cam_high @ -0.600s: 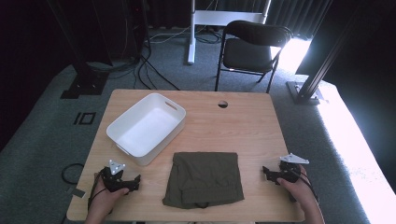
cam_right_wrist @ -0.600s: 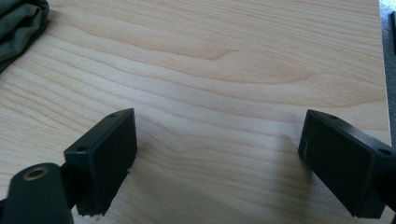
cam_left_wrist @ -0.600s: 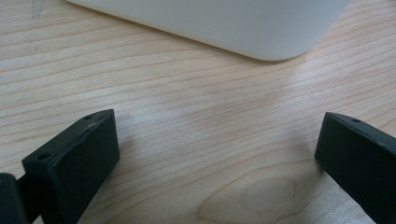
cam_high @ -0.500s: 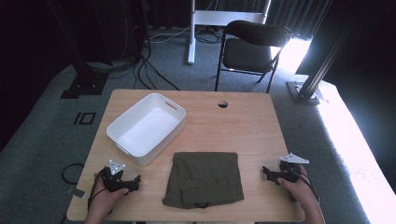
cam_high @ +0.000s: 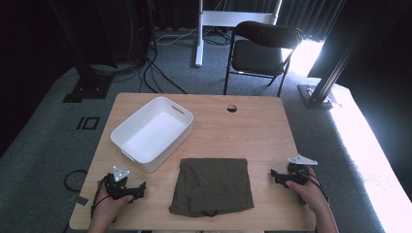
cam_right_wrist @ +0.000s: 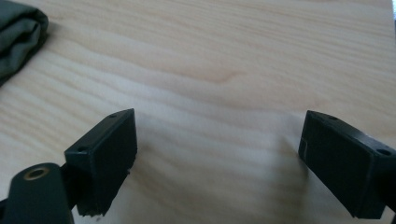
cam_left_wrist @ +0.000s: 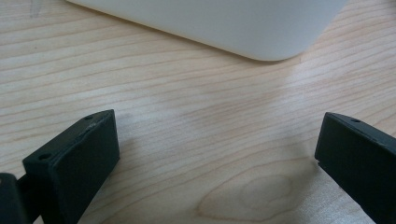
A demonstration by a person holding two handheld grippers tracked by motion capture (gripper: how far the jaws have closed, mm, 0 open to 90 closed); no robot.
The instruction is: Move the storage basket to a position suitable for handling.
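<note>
Left gripper (cam_high: 142,186): your left hand (cam_high: 111,208) rests it on the table (cam_high: 252,126) at the near left corner; jaws spread wide, nothing between them but bare wood.
White tub (cam_high: 151,132): just ahead of your left gripper and a little to its right; in the left gripper view its rounded corner (cam_left_wrist: 261,32) sits beyond the jaws, not touching them. Nothing visible inside it.
Olive cloth (cam_high: 212,186): folded flat between your two grippers, apart from both, closer to the table's near edge.
Right gripper (cam_high: 273,174): your right hand (cam_high: 307,190) rests it at the near right; jaws wide apart, holding nothing.
Cloth edge (cam_right_wrist: 18,37): ahead and to the left of your right gripper's jaws, clear of them.
</note>
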